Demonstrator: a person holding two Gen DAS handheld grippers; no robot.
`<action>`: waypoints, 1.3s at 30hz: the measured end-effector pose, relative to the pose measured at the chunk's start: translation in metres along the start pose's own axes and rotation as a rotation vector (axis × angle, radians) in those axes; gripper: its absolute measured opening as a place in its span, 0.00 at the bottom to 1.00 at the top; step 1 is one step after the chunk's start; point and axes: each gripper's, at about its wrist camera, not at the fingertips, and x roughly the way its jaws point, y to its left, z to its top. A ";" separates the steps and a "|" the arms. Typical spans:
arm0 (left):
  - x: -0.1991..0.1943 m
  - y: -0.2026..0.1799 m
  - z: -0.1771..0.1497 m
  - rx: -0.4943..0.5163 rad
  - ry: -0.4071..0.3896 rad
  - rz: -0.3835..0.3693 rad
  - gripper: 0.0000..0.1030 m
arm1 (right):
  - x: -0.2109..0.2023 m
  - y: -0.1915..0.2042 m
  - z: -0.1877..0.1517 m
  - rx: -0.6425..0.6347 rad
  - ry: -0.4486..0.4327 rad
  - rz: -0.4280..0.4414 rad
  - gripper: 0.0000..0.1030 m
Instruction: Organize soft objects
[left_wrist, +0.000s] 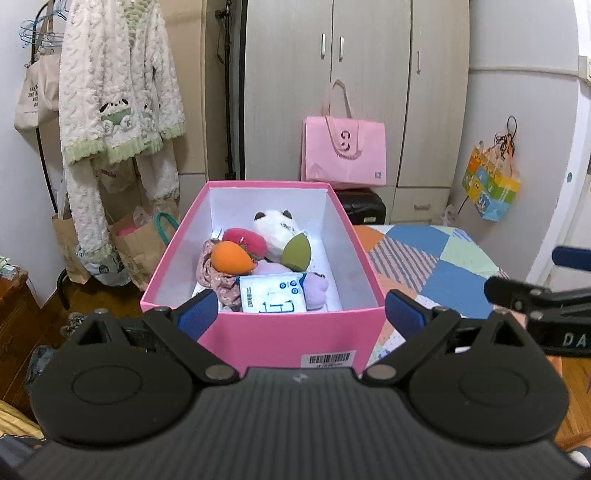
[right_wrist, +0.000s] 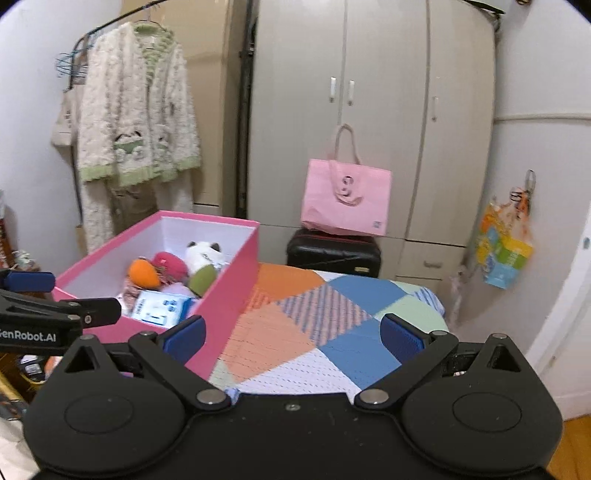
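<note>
A pink box stands on the patchwork-covered table. It holds a panda plush, an orange soft toy, a red one, a green one, a floral cloth, a lilac plush and a white tissue pack. My left gripper is open and empty, in front of the box's near wall. My right gripper is open and empty over the table, right of the box. The left gripper's fingers show at the right wrist view's left edge.
A wardrobe stands behind, with a pink tote bag on a black case. A fleece robe hangs at left above paper bags. A colourful bag hangs on the right wall.
</note>
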 end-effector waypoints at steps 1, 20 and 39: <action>0.000 -0.001 -0.001 -0.002 -0.007 0.003 0.95 | -0.001 0.000 -0.003 0.003 0.001 -0.011 0.99; -0.002 -0.009 -0.024 -0.010 -0.068 0.080 0.95 | -0.012 -0.009 -0.025 0.055 -0.006 -0.076 0.99; -0.014 -0.020 -0.037 0.046 -0.141 0.129 0.95 | -0.022 -0.008 -0.035 0.047 -0.034 -0.136 0.99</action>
